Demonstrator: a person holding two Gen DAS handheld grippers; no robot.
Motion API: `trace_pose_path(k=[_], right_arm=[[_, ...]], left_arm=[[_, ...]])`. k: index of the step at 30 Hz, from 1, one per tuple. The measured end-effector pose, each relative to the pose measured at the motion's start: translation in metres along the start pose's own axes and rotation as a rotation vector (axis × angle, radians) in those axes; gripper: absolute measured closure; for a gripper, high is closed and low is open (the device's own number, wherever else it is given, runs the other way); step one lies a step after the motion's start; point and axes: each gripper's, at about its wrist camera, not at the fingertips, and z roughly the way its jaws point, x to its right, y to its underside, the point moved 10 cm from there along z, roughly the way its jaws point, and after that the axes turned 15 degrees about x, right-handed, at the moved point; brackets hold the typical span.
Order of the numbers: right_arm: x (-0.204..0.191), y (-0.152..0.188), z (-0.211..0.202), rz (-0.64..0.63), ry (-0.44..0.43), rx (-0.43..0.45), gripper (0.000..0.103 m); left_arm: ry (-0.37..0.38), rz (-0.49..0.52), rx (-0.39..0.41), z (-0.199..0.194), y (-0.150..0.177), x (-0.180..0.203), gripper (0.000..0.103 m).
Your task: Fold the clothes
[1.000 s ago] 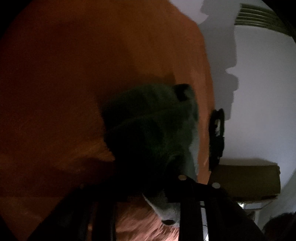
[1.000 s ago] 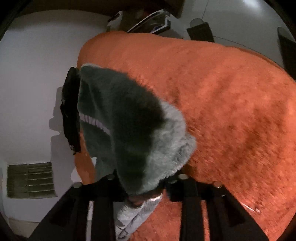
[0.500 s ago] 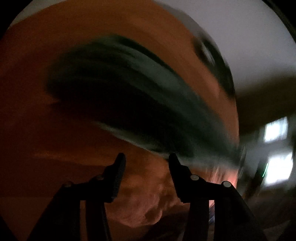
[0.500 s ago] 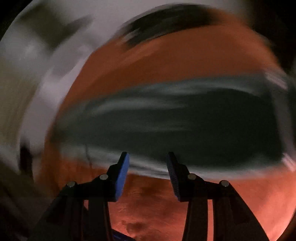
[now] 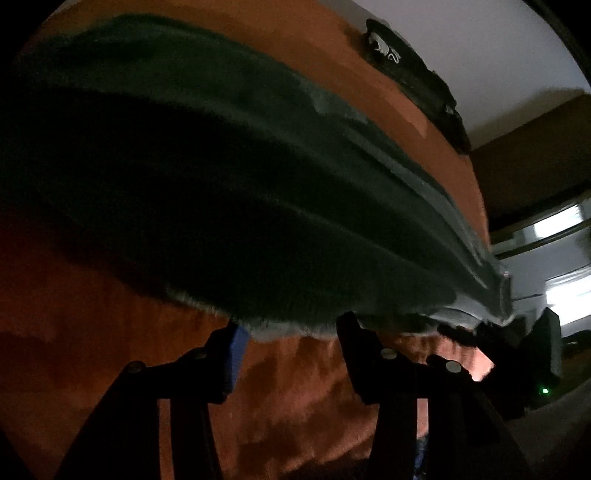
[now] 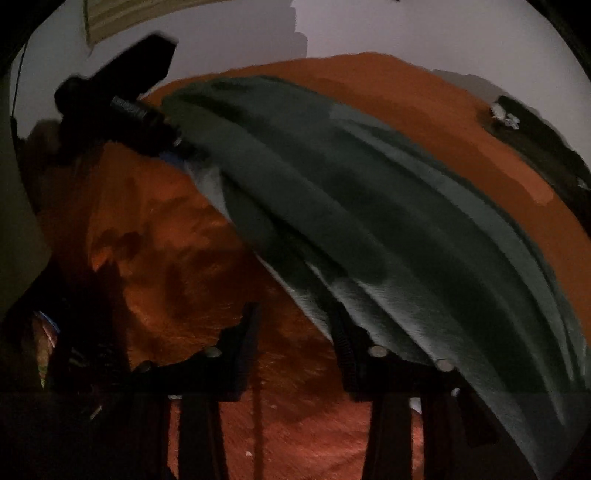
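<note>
A dark green fleece garment (image 5: 258,192) lies stretched in a long band across the orange blanket (image 5: 110,332). My left gripper (image 5: 291,336) is open just below its fuzzy lower edge, which brushes the fingertips (image 5: 236,343). In the right wrist view the same garment (image 6: 369,221) runs from upper left to lower right. My right gripper (image 6: 295,328) is open, and the cloth drapes over the right finger (image 6: 343,339). Each gripper shows in the other's view at one end of the garment: the right gripper (image 5: 532,354) and the left gripper (image 6: 125,107).
A black garment (image 5: 410,70) lies at the blanket's far edge against a pale wall (image 5: 498,55); it shows again as a black garment (image 6: 535,144) at the right. The orange blanket (image 6: 166,258) is rumpled near my grippers. A vent (image 6: 122,18) sits in the wall.
One second ago both grippers were shut on the bunched, hanging green garment. Both have opened and swung round, and the garment now lies stretched out on the blanket.
</note>
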Motion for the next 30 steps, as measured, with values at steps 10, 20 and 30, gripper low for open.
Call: trace_pose_path(k=[10,20,30], right_arm=[[0.071,0.005,0.002,0.264,0.068,-0.019,0.093],[0.003,-0.076,-0.001,-0.021,-0.259,0.098,0.091],[-0.015,-0.079,0.08,0.099,-0.437,-0.066,0.068]], left_arm=[[-0.025,0.019,-0.053,-0.008,0.016,-0.003,0.091],[-0.134,0.178,-0.049,-0.03,0.014,-0.013,0.09],[-0.09,0.107,-0.027,-0.034,0.013,-0.018,0.09]])
